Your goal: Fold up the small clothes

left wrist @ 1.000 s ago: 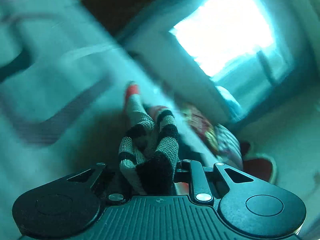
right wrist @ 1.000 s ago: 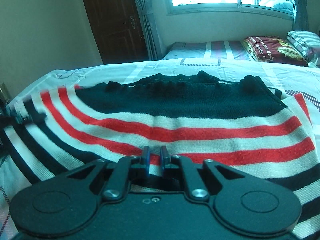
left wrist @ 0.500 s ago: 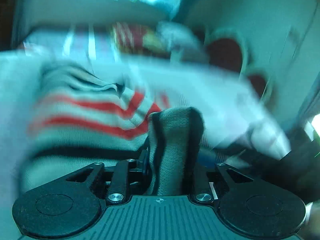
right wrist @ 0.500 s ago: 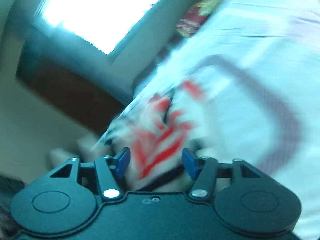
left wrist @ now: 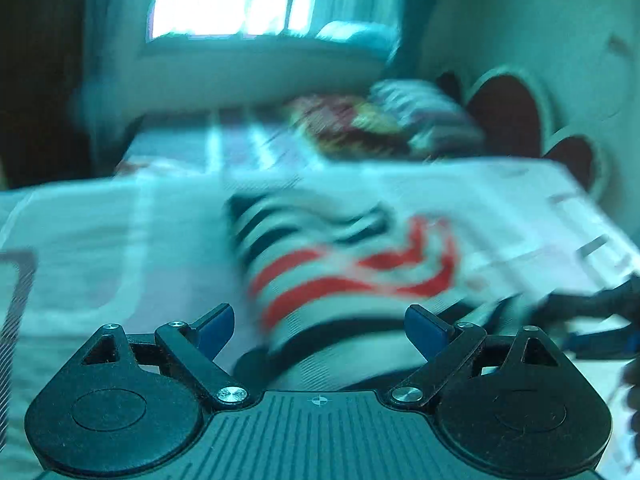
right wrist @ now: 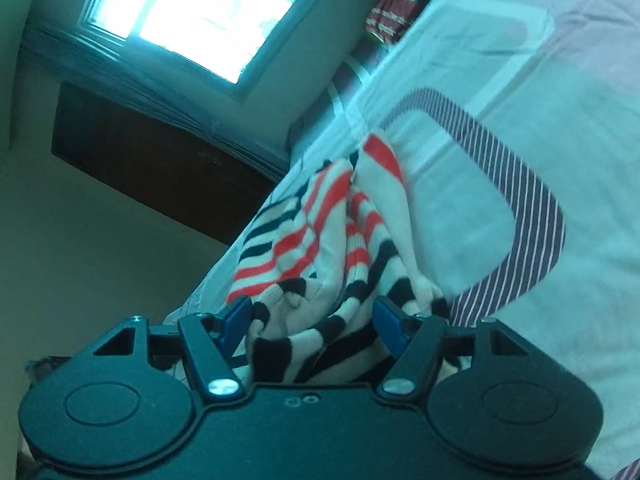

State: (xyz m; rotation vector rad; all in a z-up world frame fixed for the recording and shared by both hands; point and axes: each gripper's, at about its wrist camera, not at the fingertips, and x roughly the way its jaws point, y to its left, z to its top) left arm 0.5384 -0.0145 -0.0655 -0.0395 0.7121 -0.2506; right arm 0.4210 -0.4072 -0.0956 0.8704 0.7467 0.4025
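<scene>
here both grippers, left gripper (left wrist: pixel 320 326) and right gripper (right wrist: pixel 314 320), just opened, release the striped sweater (right wrist: pixel 320 240) on the bed (right wrist: pixel 540 120).

Likely a bedroom (home): bed (right wrist: pixel 520 80), pillows (left wrist: pixel 360 128), window (right wrist: pixel 192 12).

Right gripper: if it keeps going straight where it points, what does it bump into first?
Probably the striped sweater. It lies bunched on the bed sheet right ahead of the right gripper, between its open fingers, seemingly untouched.
</scene>
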